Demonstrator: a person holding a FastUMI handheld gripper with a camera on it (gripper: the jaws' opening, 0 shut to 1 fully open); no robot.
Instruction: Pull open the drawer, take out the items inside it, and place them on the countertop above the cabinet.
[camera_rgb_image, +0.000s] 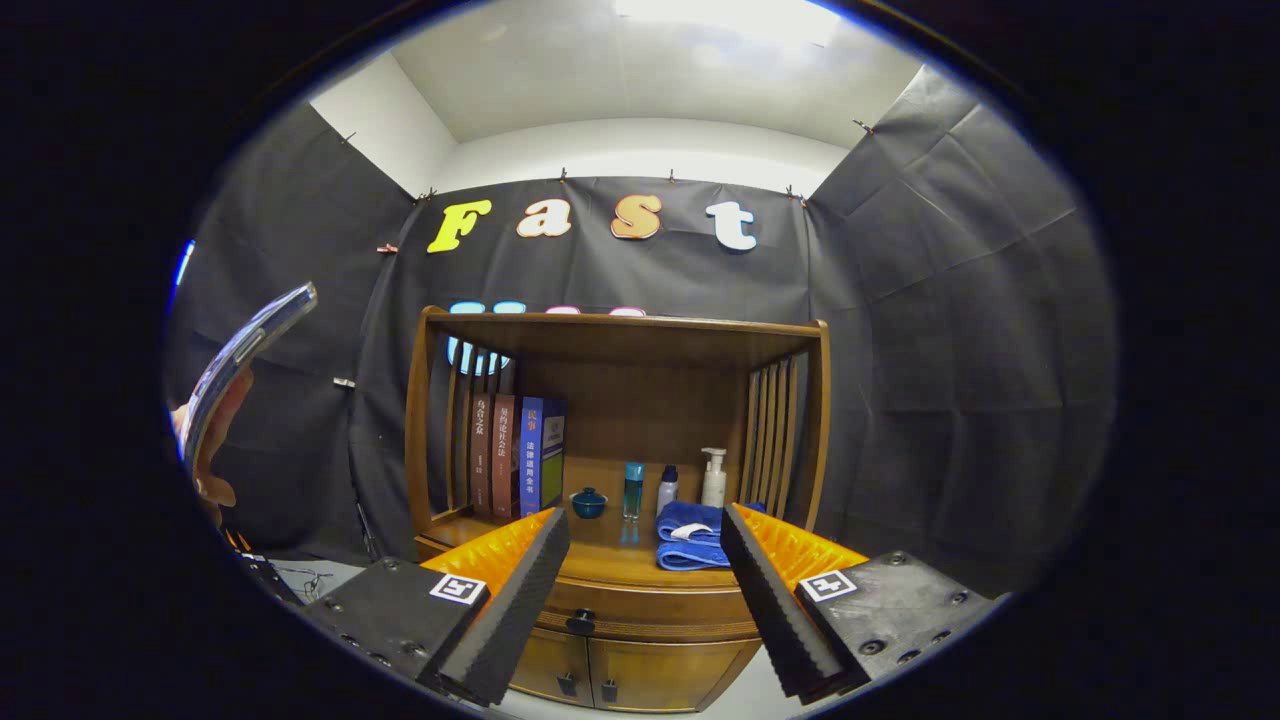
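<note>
A wooden cabinet with a shelf hutch stands ahead of me against the booth wall. Its drawer sits shut under the countertop, with a dark knob at its middle. My gripper is open and empty, held back from the cabinet, with the drawer front showing between and below its fingers. What lies inside the drawer is hidden. On the countertop rest a folded blue towel, a small blue lidded bowl, a teal bottle, a small white bottle and a pump bottle.
Three upright books stand at the countertop's left, under the hutch's top board. Two lower cabinet doors with small handles sit beneath the drawer. A person's hand holds a phone at the left, away from the cabinet.
</note>
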